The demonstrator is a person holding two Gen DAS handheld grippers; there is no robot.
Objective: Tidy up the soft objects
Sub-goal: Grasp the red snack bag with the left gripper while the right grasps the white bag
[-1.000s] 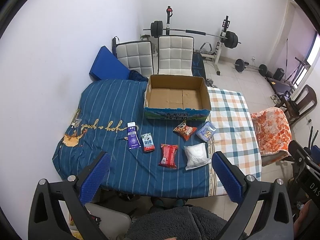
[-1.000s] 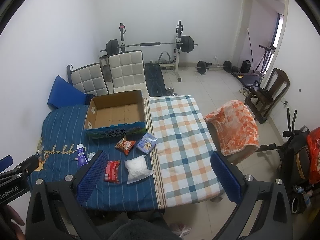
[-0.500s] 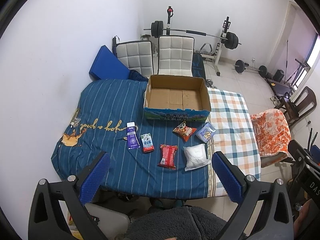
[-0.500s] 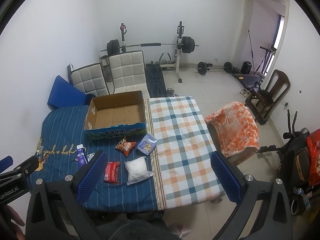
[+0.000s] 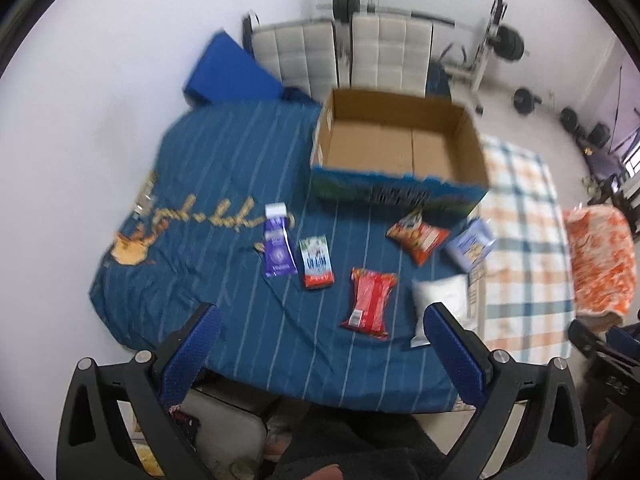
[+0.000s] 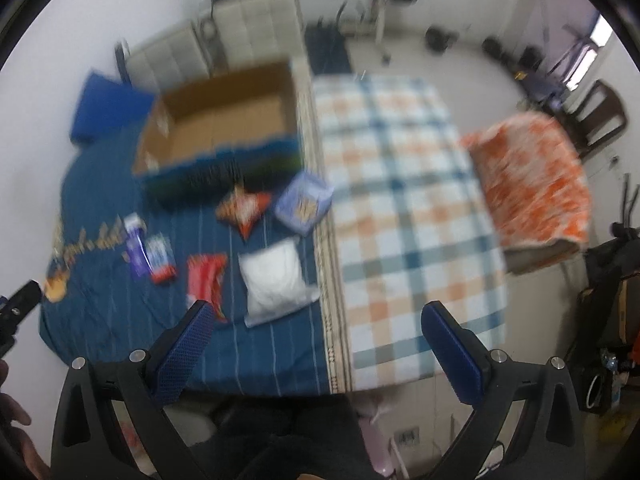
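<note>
Six soft packets lying loose on blue striped cloth before empty cardboard box: purple tube, small blue-red sachet, red packet, white pouch, orange snack bag, pale blue packet. Left gripper hovering wide open, holding nothing. Right gripper likewise spread wide, gripping nothing. Plaid cloth lying beside. Orange blanket draping off to the right.
</note>
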